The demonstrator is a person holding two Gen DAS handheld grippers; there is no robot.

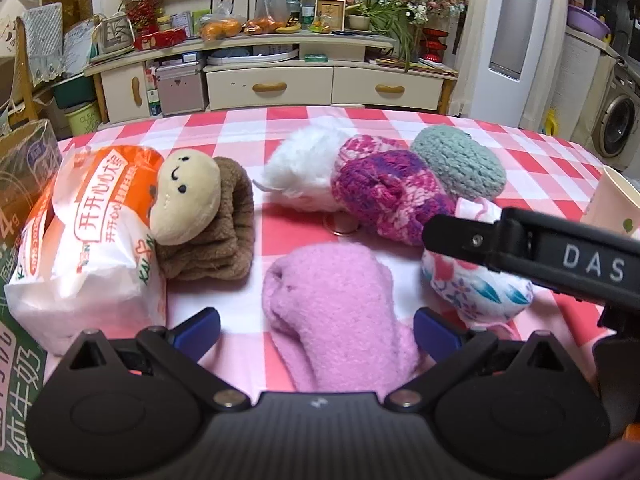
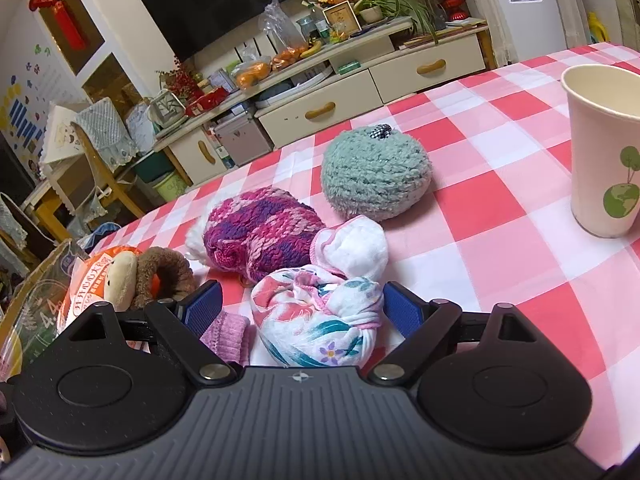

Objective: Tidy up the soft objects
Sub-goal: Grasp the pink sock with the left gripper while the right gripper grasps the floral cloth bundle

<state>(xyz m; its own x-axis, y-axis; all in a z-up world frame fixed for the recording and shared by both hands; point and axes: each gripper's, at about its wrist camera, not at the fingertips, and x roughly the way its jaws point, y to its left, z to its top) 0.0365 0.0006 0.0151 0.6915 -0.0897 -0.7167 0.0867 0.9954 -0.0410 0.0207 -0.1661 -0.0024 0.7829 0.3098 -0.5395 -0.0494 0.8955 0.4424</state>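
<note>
Both jaws spread: left gripper (image 1: 316, 326) around pink sock (image 1: 336, 320), right gripper (image 2: 302, 310) seemingly straddling floral bundle (image 2: 316, 320)

Fuzzy pink sock (image 1: 340, 312), knitted magenta bundle (image 2: 260, 232), glossy checked tablecloth (image 2: 500, 216).

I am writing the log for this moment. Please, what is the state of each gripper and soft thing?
left gripper: open, around pink sock
right gripper: open, around floral cloth bundle
paper cup: upright
green fuzzy ball: resting free
</note>
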